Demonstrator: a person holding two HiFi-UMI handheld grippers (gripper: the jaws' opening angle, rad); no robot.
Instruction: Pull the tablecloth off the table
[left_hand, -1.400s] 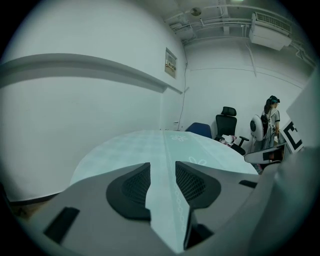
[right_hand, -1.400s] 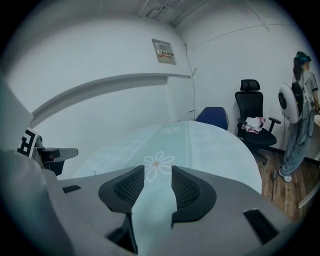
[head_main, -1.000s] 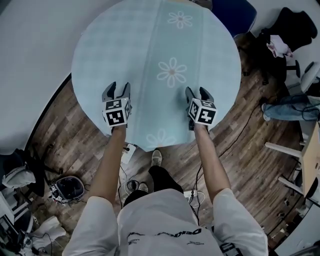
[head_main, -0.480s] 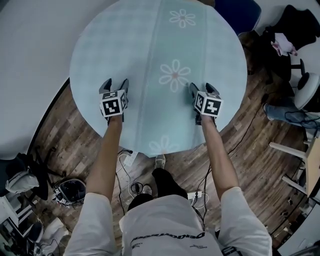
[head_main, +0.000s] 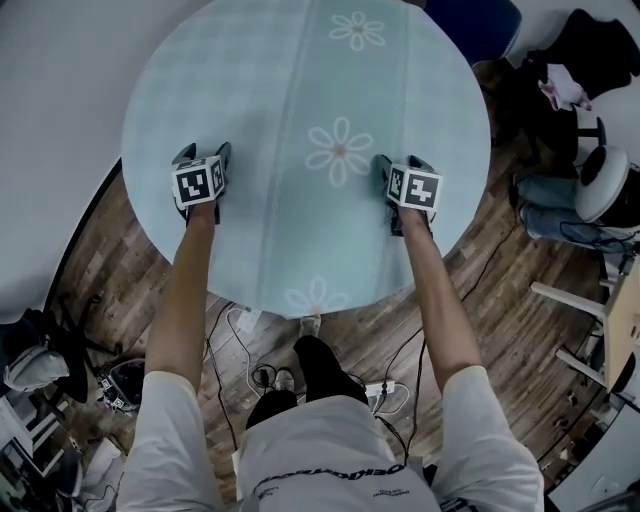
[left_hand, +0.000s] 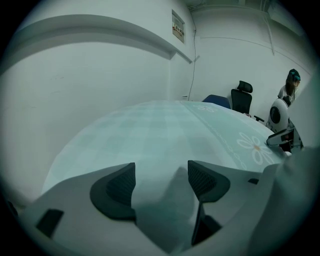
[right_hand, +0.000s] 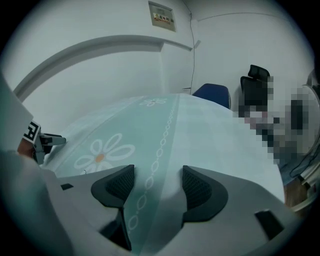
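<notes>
Tablecloth (head_main: 300, 110) flat beneath left gripper (head_main: 205, 152) and right gripper (head_main: 400, 163); fingers (left_hand: 120, 190) just opened wide, straddling it without grip.

R tongs (right_hand: 156, 176) | just opened wide, no grip | over tablecloth (right_hand: 215, 135) w/ daisy (right_hand: 100, 152)

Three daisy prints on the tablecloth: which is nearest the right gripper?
The middle daisy, beside the right gripper; the others lie at the far and near edges of the tablecloth.
</notes>
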